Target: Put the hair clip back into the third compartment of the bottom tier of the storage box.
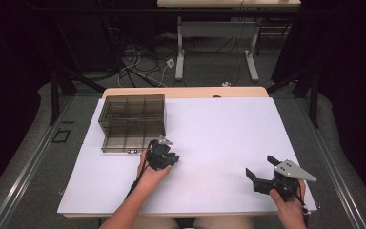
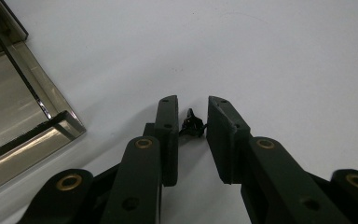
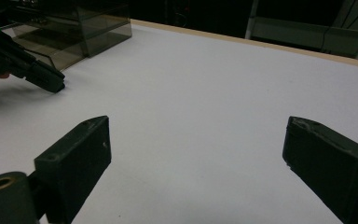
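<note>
A: What is seen at the left tongs (image 2: 191,122)?
B: They are held low over the white tabletop (image 2: 270,60), and a small black part (image 2: 192,125) is seen between the two pads. The jaws are drawn close about it, though a sliver of space is still visible on each side, so a firm clamp cannot be confirmed.

A: Where is that part placed on the tabletop?
B: It is found on the bare white surface, just in front of the smoky clear compartment box (image 1: 132,121), near the box's open front corner. In the high view the left tongs (image 1: 164,153) are seen just beside that box, carried by the left hand (image 1: 151,174).

A: And the right tongs?
B: In the high view the right tongs (image 1: 259,171) are held near the front right of the tabletop, well apart from the box and from the small part. In the right gripper view the jaws are spread wide, and nothing is caught between them. The left tongs (image 3: 51,81) are visible far off in that view, next to the box (image 3: 74,32).
</note>
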Action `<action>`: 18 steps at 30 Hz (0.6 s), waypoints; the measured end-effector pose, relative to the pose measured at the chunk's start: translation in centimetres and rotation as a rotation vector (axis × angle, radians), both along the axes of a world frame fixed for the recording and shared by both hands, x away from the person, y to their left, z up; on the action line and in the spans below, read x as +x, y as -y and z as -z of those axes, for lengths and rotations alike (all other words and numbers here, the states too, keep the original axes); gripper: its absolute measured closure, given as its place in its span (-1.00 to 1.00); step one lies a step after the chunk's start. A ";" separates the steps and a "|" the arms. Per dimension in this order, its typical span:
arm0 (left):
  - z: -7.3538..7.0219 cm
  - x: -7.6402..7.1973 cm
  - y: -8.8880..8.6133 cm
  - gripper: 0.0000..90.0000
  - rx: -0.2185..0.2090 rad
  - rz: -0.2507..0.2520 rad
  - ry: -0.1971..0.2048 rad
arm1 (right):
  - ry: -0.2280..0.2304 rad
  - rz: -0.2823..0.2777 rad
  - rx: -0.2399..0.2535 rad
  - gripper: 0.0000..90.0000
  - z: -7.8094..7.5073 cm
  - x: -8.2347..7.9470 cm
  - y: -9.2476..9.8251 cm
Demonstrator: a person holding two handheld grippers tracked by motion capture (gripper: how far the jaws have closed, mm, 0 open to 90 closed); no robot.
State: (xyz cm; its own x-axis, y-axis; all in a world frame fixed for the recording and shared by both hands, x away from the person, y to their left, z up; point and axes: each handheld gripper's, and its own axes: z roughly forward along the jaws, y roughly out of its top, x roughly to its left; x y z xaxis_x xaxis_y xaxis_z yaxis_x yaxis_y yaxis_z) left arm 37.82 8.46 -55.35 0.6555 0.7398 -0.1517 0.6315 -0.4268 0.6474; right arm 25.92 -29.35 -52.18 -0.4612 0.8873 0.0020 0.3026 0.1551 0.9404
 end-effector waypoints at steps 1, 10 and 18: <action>0.0 0.0 0.0 0.66 0.001 -0.001 0.004 | -0.001 -0.001 -0.004 -0.88 0.0 0.0 0.0; 0.1 -0.1 0.0 0.71 0.007 -0.008 0.016 | -0.021 -0.026 0.001 -1.00 0.1 0.2 -0.2; 0.0 -0.1 0.1 0.75 0.018 -0.013 0.023 | -0.028 -0.030 -0.019 -1.00 0.2 0.3 -0.1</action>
